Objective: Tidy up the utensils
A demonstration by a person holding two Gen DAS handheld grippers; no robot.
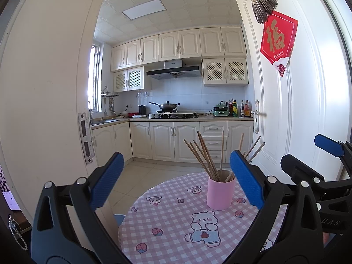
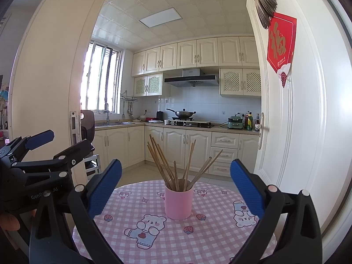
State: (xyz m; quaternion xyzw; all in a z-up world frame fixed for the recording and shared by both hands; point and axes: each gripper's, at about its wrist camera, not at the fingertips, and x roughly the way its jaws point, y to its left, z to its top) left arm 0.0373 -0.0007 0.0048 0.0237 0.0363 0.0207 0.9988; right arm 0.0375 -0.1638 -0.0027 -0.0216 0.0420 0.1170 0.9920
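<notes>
A pink cup (image 1: 220, 192) (image 2: 179, 202) stands upright on a round table with a pink checked cloth (image 1: 176, 224) (image 2: 167, 237). Several wooden chopsticks (image 1: 206, 156) (image 2: 169, 165) fan out of it. My left gripper (image 1: 176, 179) is open and empty, held a little short of the cup, which sits toward its right finger. My right gripper (image 2: 176, 186) is open and empty too, with the cup centred between its fingers but farther off. Each gripper shows at the edge of the other's view: the right gripper (image 1: 323, 154) at the far right, the left gripper (image 2: 44, 145) at the left.
An open white door (image 1: 297, 101) (image 2: 303, 110) stands to the right of the table, a white door frame (image 1: 44, 88) to the left. Beyond lies a kitchen with cream cabinets, a wok on the stove (image 1: 168, 106) (image 2: 182, 114) and a tiled floor.
</notes>
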